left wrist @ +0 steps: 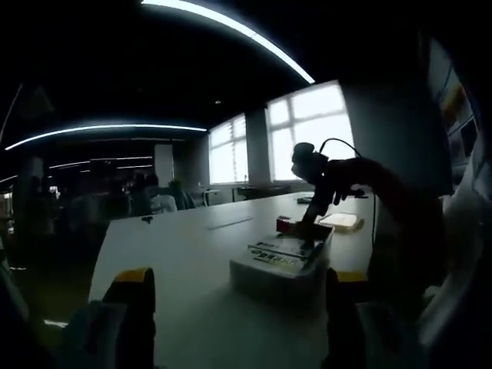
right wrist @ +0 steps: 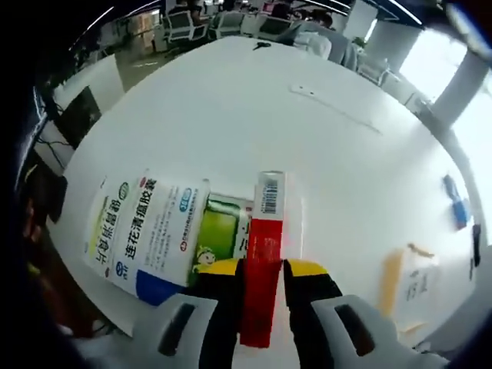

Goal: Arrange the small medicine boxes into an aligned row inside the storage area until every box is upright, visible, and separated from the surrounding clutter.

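Right claw grips red box on edge — beside flat boxes.

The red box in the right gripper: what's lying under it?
The red box, clamped edge-up in the right gripper, overlaps a green box beside the white-and-blue box. The table beneath it is hidden.

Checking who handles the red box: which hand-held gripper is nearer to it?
Right. The right hand-held gripper is clamped on the red box. The left hand-held gripper hangs back across the table, open.
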The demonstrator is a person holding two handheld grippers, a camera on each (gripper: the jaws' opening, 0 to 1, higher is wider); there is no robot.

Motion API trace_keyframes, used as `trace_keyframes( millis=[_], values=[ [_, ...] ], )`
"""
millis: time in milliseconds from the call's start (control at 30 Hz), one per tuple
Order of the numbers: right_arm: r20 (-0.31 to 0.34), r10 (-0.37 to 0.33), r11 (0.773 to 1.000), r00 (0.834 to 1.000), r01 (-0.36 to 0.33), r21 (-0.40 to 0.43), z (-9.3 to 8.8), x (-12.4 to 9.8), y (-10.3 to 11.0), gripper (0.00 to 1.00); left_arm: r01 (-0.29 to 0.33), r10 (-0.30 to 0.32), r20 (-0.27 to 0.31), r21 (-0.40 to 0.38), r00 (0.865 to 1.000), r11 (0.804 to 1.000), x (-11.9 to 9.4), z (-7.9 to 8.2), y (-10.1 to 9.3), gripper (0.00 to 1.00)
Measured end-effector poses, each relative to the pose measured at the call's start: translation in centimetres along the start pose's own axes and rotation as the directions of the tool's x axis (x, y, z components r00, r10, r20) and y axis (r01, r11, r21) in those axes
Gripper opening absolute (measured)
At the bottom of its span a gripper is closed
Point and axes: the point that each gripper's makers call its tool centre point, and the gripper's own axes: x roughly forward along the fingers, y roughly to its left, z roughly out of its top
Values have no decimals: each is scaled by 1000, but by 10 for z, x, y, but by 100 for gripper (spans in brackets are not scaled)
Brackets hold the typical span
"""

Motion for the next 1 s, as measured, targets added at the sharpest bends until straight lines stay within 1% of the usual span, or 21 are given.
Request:
trace_keyframes(
  millis=[67, 133, 233, 333, 367, 400, 467, 500, 533, 567, 600, 633, 667, 700, 733, 767, 800, 867, 900, 967, 1000],
  values=[
    [23, 1, 1000, 1000, 0, -24, 5, -3, -2, 26, 3, -3, -2, 1, 1000, 1000, 0, -1, -1, 91],
    [34, -3, 1000, 999, 4, -14, 7, -5, -3, 26, 0, 0, -5, 5, 1000, 1000, 0, -1, -1, 91],
    [55, 1, 999, 999, 1, -37, 7, -7, -4, 27, -1, 1, -4, 5, 1000, 1000, 0, 1, -1, 91],
    [110, 31, 998, 993, -25, -55, 11, -11, 0, 27, -3, 3, -7, 7, 1000, 1000, 1, 2, 0, 91],
    [141, 66, 993, 988, -51, -103, 15, -13, 3, 27, -5, 5, -9, 7, 1000, 1000, 1, 2, 0, 91],
    [168, 74, 989, 983, -50, -142, 18, -15, 3, 28, -5, 5, -10, 7, 1000, 1000, 2, 2, 1, 91],
    [205, 68, 979, 976, -26, -202, 19, -19, 1, 31, -3, 3, -10, 6, 1000, 1000, 4, 3, 0, 91],
    [244, 69, 972, 967, -11, -233, 23, -21, 0, 33, -3, 3, -12, 6, 1000, 1000, 5, 3, 0, 91],
    [282, 44, 972, 958, 24, -235, 26, -24, -5, 37, -4, 4, -13, 8, 1000, 1000, 6, 3, -1, 91],
    [294, 34, 967, 955, 42, -250, 27, -26, -7, 41, -7, 7, -17, 13, 1000, 1000, 8, 3, -1, 91],
    [325, 38, 959, 945, 57, -276, 30, -29, -8, 42, -8, 8, -21, 19, 1000, 1000, 9, 3, -2, 91],
    [361, 45, 960, 932, 59, -272, 32, -33, -8, 40, -4, 5, -23, 23, 1000, 1000, 10, 3, -3, 91],
    [378, 59, 965, 924, 44, -259, 33, -35, -7, 38, -2, 2, -23, 22, 1000, 1000, 11, 3, -4, 91],
    [395, 70, 964, 916, 39, -262, 33, -38, -6, 38, 2, -1, -24, 19, 1000, 1000, 12, 4, -5, 91],
    [415, 77, 963, 906, 40, -267, 33, -40, -5, 39, 5, -4, -24, 18, 1000, 1000, 13, 4, -7, 91],
    [432, 86, 953, 898, 53, -300, 33, -43, -3, 41, 7, -7, -25, 21, 1000, 1000, 15, 4, -8, 91],
    [450, 97, 940, 888, 67, -334, 33, -45, -1, 44, 8, -7, -27, 22, 1000, 1000, 15, 4, -8, 91],
    [493, 66, 928, 867, 129, -349, 34, -50, -6, 54, 20, -20, -20, 19, 1000, 1000, 17, 5, -11, 91],
    [529, 67, 927, 846, 143, -346, 36, -52, -6, 59, 29, -29, -13, 11, 999, 1000, 18, 6, -13, 91],
    [550, 81, 955, 831, 94, -282, 33, -51, -9, 63, 40, -39, -8, 3, 999, 999, 21, 6, -16, 91],
    [569, 103, 964, 816, 60, -260, 32, -52, -8, 65, 41, -41, -12, 3, 999, 999, 23, 5, -17, 91]
  ],
)
